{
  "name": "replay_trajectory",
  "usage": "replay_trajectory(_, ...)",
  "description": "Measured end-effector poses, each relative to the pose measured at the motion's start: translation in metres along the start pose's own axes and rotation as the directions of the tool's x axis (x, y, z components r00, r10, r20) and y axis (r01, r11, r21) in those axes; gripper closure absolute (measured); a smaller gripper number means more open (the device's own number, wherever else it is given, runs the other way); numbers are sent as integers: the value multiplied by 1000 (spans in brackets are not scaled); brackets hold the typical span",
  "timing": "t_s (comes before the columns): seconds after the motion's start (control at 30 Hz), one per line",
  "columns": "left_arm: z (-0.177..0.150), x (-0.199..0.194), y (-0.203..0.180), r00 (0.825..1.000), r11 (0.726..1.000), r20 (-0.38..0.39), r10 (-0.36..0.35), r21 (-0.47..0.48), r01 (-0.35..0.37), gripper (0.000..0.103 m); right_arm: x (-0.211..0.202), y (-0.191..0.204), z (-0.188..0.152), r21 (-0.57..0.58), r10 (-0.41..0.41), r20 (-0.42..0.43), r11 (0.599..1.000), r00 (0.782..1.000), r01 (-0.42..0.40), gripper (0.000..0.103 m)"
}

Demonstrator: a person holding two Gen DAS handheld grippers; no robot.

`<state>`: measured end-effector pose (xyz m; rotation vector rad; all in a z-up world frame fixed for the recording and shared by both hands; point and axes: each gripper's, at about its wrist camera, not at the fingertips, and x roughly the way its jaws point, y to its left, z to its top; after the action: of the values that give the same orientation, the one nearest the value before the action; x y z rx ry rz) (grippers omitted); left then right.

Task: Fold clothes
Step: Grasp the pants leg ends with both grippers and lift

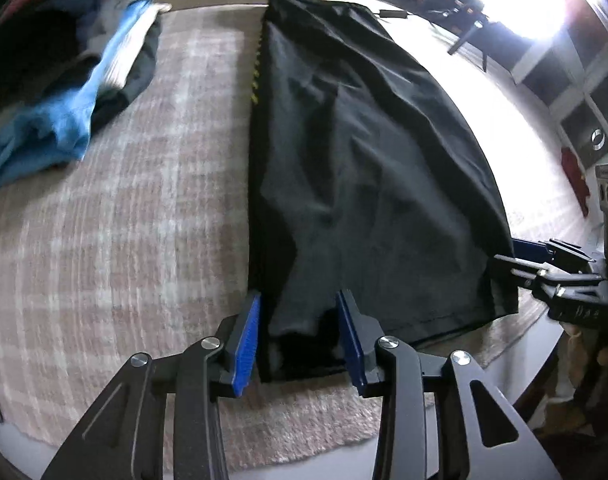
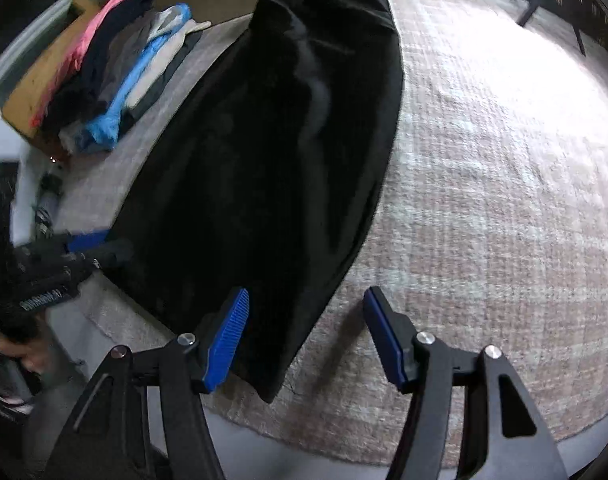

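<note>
Both wrist views — low, close — share black garment (image 1: 364,160).

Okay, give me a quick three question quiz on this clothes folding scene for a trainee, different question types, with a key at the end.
1. True or false: the left gripper has its fingers on either side of the black garment's near corner.
2. The right gripper is: A) open, B) shut.
3. Fill in: the garment lies on a ____.

Key: 1 true; 2 A; 3 rug.

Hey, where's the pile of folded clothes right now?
The clothes pile sits at the far left of the rug in the right wrist view, left of the black garment; the left wrist view shows it at upper left.
</note>
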<state>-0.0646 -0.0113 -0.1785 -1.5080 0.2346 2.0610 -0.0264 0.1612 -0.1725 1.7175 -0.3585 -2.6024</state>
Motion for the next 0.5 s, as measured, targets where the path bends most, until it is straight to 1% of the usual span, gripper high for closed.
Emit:
replay_trajectory(0.07,0,0,-2,1000,1000,-3,6,27,-5,67,1,11,-3,-27,-58,10,998,998,58,44)
replay_trajectory(0.1,-1,0,-2,1000,999,0,6,41,-6,68,0,11,-3,-19,-49,11,999,999,49,46)
replay_trajectory(0.13,-2,0,-2,1000,999,7,5,53,-6,70,-1,10,-4,-11,-40,11,999,999,40,48)
replay_trajectory(0.17,-2,0,-2,1000,998,10,6,62,-7,71,-1,10,-4,-3,-32,12,999,999,32,56)
replay_trajectory(0.2,-2,0,-2,1000,997,11,8,73,-9,75,-2,9,-4,5,-23,12,1000,1000,23,67)
replay_trajectory(0.23,-2,0,-2,1000,996,10,6,90,-7,98,-3,9,-4,13,-14,13,1000,1000,14,75)
replay_trajectory(0.3,-1,1,3,999,995,-9,-45,84,45,100,-4,8,-5,29,3,14,1000,1000,-4,96)
replay_trajectory(0.33,1,2,8,997,994,-18,-80,72,81,101,-5,7,-5,42,17,14,999,1000,-18,97)
replay_trajectory(0.37,4,0,13,992,990,-24,-123,58,125,101,-5,1,-2,74,55,6,996,998,-55,98)
replay_trajectory(0.43,11,-11,21,982,981,-6,-189,49,190,101,-10,-6,5,110,115,6,987,993,-115,98)
replay_trajectory(0.5,16,-25,26,970,969,18,-243,49,242,101,-26,-10,13,124,157,34,979,987,-160,98)
